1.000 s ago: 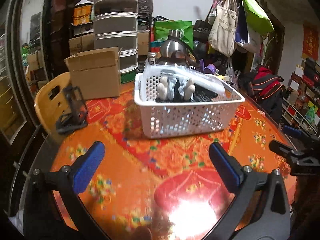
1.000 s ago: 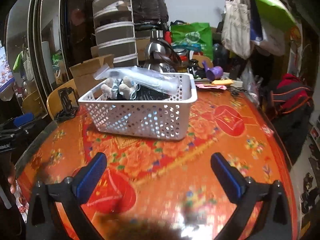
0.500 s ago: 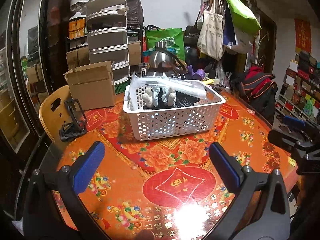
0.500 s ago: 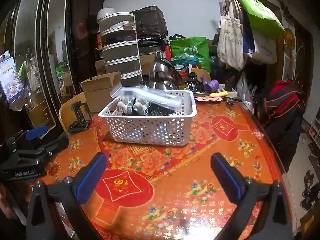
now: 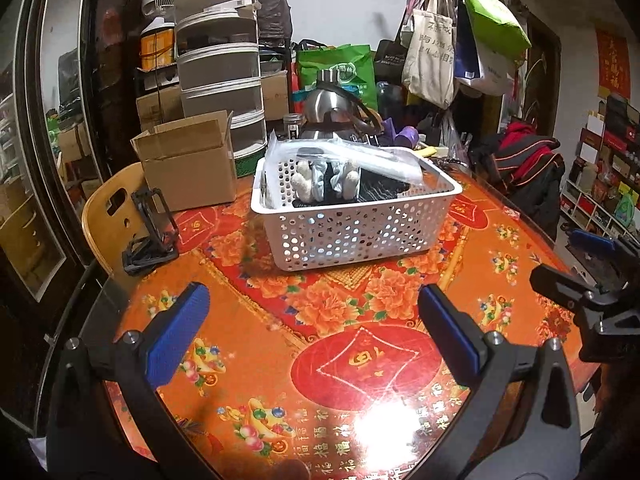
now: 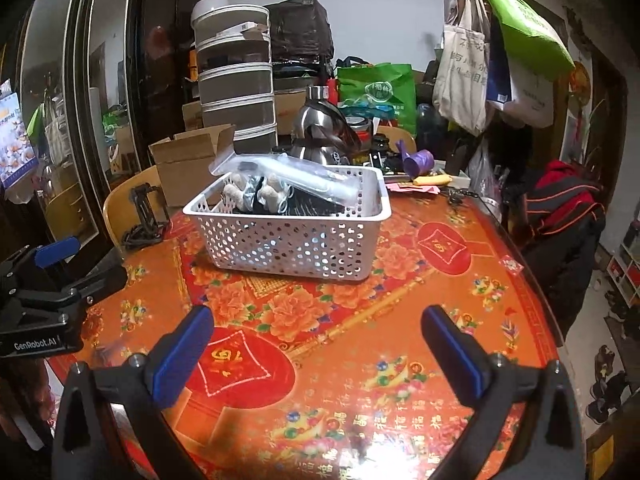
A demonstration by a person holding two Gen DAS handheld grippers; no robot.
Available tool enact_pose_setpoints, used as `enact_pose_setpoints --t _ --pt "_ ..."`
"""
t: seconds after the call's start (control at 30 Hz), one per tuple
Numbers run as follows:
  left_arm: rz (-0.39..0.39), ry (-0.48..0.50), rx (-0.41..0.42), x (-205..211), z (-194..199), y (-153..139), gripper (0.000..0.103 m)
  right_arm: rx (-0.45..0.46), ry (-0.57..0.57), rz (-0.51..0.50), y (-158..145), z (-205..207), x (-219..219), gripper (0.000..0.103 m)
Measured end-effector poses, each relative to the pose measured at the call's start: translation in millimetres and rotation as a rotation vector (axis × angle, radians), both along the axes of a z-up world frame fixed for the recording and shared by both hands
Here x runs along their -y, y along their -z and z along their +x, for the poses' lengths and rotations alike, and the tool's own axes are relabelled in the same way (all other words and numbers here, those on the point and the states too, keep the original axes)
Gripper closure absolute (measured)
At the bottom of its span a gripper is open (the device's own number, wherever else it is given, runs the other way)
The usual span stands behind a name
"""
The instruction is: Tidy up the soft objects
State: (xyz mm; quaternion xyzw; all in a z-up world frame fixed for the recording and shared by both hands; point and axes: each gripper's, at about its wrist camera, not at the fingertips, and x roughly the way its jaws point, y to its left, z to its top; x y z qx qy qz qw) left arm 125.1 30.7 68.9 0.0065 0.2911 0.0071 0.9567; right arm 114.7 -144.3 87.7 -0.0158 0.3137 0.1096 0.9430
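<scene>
hovering over the near part of the round table [image 5: 520, 248], the left gripper [image 5: 314, 320] has its blue pads spread wide with nothing between them. the right gripper [image 6: 316, 340] is likewise spread and empty above the patterned cloth.

the white perforated basket [image 5: 352, 232] sits toward the far middle of the table, well apart from both tools. inside it lie soft items: a pale plush toy [image 5: 308, 180] with a grey cloth, something dark beside it, and a clear plastic bag [image 5: 360, 156] slanting across the top, its far-left corner sticking above the rim. nothing soft is visible on the bare cloth outside the basket.

the basket lies straight ahead and far of both grippers, its long axis running left to right. in the right wrist view it sits slightly left of centre; in the left wrist view slightly right. judged from this, neither hand is clearly nearer. the plush toy sits at the basket's left end, which favours the left hand for any reach.
</scene>
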Motion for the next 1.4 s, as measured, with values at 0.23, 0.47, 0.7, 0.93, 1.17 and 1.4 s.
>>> enact_pose_setpoints --t 0.23,0.47,0.7,0.93,1.17,1.4 --pt "-0.007 0.003 -0.006 -2.5 -0.4 2.6 0.0 0.005 0.003 -0.007 0.0 -0.8 -1.6 0.0" --pt "-0.005 0.004 -0.015 -2.9 0.3 5.2 0.0 0.0 0.007 -0.009 0.2 -1.6 -1.5 0.0" --pt "-0.007 0.003 -0.014 -2.5 -0.5 5.4 0.0 0.006 0.007 -0.015 -0.3 -2.0 -1.2 0.0" --pt "-0.006 0.001 -0.012 -1.9 -0.2 5.7 0.0 0.005 0.006 -0.015 -0.1 -2.0 -1.0 0.0" --pt "-0.004 0.006 -0.02 -1.0 -1.4 7.4 0.0 0.006 0.006 -0.016 0.0 -2.2 -0.5 0.0" --pt "-0.003 0.005 -0.02 -1.1 -1.4 8.0 0.0 0.007 0.007 -0.017 -1.0 -2.8 0.4 0.0"
